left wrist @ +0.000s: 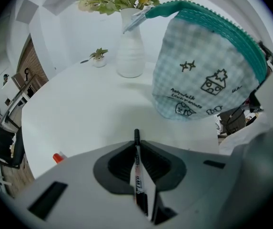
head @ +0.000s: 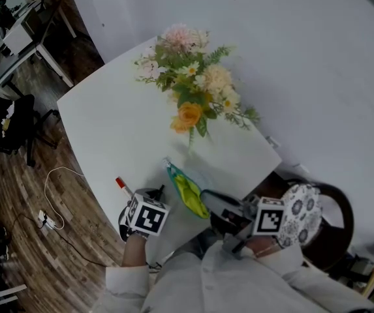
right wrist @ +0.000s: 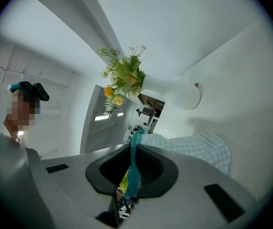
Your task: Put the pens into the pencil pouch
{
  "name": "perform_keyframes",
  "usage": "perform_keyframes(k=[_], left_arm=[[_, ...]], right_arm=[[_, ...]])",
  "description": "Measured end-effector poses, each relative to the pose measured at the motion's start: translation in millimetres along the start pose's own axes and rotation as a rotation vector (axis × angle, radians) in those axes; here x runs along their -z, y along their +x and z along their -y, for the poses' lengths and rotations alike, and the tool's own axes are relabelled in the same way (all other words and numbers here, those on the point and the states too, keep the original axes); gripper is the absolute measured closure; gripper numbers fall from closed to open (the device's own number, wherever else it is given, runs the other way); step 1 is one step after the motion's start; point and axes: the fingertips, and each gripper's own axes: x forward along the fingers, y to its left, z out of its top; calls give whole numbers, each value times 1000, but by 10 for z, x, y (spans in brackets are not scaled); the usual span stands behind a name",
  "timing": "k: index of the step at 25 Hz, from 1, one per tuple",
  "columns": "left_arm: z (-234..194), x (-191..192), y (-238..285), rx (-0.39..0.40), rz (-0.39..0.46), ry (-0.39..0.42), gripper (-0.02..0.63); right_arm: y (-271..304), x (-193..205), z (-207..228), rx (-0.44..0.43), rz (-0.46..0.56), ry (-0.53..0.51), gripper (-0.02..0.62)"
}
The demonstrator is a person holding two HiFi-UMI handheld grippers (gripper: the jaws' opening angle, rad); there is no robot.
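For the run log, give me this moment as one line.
left gripper: shut on black pen | right gripper: shut on pouch rim | red-capped pen: on table | black pen not yet in pouch

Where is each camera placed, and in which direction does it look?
Head view: on the person's head, looking down at table, flowers, pencil pouch; shows left gripper, right gripper, sleeves.
Left gripper view: on that gripper, facing pouch and vase; jaws grip a black pen.
Right gripper view: on that gripper, facing vase; jaws grip the pouch's teal edge.
All share pouch and flowers.
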Motion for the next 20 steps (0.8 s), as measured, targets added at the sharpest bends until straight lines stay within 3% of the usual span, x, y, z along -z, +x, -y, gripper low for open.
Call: perform_keyframes(k=[20], left_arm=[[95,-74,-224,18,138,-49,565]], right_arm=[[-54,116,-77,-11,-11,4,559]])
